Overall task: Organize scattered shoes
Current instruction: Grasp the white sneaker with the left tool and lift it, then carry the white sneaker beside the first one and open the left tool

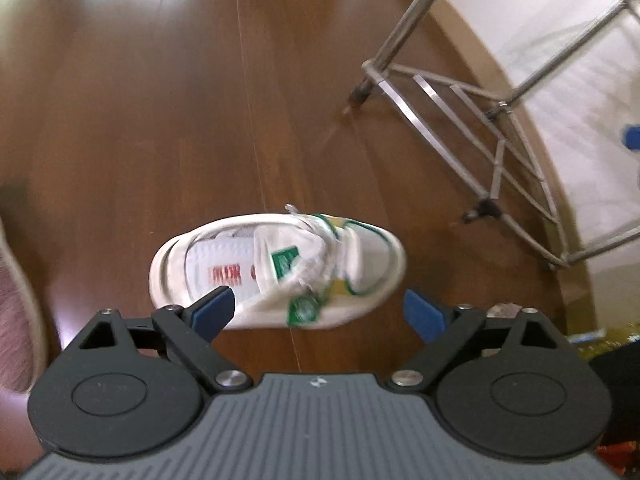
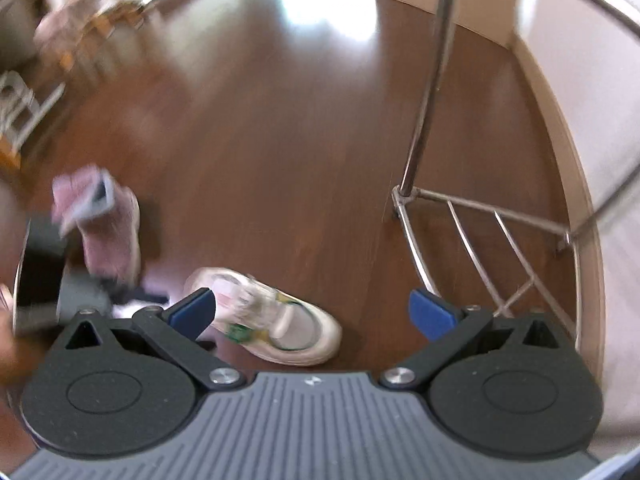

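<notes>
A white sneaker (image 1: pixel 276 264) with green and yellow trim lies on the brown wooden floor, toe to the right. My left gripper (image 1: pixel 316 294) hangs just above it, open, with its blue pads (image 1: pixel 214 308) wide on either side and not touching it. In the right wrist view the same sneaker (image 2: pixel 280 320) sits low and left of centre. My right gripper (image 2: pixel 311 294) is open and empty above the floor, its left pad over the sneaker's heel. A pink fuzzy shoe (image 2: pixel 114 232) lies further left.
A metal-tube shoe rack (image 1: pixel 460 120) stands to the right against a white wall (image 1: pixel 580 100); it shows again as the rack (image 2: pixel 480 240) at right. A pink shoe (image 1: pixel 16 300) edges in at far left. Blurred clutter (image 2: pixel 80 40) lies far back left.
</notes>
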Demonstrator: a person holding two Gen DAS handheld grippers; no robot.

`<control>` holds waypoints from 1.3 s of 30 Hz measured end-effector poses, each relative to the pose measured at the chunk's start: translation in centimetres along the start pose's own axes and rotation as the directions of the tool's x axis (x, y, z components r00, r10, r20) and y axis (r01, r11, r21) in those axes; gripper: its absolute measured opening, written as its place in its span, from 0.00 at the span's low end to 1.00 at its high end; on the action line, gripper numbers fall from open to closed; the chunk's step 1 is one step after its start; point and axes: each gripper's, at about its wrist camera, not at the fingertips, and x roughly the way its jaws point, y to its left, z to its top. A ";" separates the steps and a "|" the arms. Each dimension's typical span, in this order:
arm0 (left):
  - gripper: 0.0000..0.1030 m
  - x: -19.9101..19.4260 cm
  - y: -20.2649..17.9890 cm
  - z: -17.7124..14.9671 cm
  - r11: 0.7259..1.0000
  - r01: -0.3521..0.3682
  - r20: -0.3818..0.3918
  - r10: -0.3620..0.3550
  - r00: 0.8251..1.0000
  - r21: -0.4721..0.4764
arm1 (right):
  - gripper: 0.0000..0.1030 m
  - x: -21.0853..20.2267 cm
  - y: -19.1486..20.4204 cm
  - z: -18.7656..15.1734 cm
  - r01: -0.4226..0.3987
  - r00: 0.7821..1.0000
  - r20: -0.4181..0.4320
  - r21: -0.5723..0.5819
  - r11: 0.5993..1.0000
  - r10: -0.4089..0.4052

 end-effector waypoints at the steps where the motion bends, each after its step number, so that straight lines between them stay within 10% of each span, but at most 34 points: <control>1: 0.93 1.1 0.6 0.3 1.000 0.006 -0.008 -0.006 1.000 -0.021 | 0.99 0.4 -0.3 0.3 0.000 1.000 -0.005 -0.002 1.000 0.000; 8: 0.92 5.6 2.7 0.7 0.987 0.133 -0.101 -0.142 0.985 -0.085 | 0.99 2.4 -2.7 2.6 -0.065 0.997 -0.029 0.002 0.998 0.065; 12: 0.41 5.7 3.2 1.5 0.965 0.246 -0.080 -0.253 0.964 -0.087 | 0.99 3.0 -3.6 2.5 -0.075 0.996 -0.052 0.032 0.997 0.077; 17: 0.43 7.8 3.5 1.6 0.954 0.272 -0.131 -0.288 0.949 -0.128 | 0.99 3.8 -3.8 2.7 -0.052 0.995 -0.087 0.049 0.997 0.056; 18: 0.29 7.8 3.3 1.6 0.952 0.281 -0.136 -0.296 0.946 -0.120 | 0.99 3.9 -3.7 2.6 -0.050 0.994 -0.092 0.048 0.998 0.054; 19: 0.15 7.7 2.8 1.5 0.950 0.298 -0.136 -0.308 0.941 -0.089 | 0.99 4.0 -3.6 2.6 -0.050 0.994 -0.096 0.047 0.998 0.055; 25: 0.13 4.5 -1.3 0.4 0.926 0.302 -0.255 -0.244 0.936 0.225 | 0.99 4.8 -2.3 1.3 -0.067 0.983 -0.172 0.024 0.997 0.070; 28: 0.13 2.1 -3.5 -2.1 0.850 0.345 -0.368 -0.196 0.909 0.399 | 0.99 5.3 -1.2 0.5 -0.099 0.970 -0.221 0.005 0.995 0.097; 33: 0.12 -1.7 -7.7 -9.8 0.603 0.405 -0.515 0.011 0.857 0.687 | 0.99 5.3 1.3 -0.9 -0.126 0.950 -0.295 -0.056 0.990 0.104; 39: 0.12 -2.9 -9.9 -17.8 0.367 0.505 -0.593 0.185 0.784 0.781 | 0.99 4.5 3.4 -1.9 -0.137 0.940 -0.321 -0.049 0.989 0.114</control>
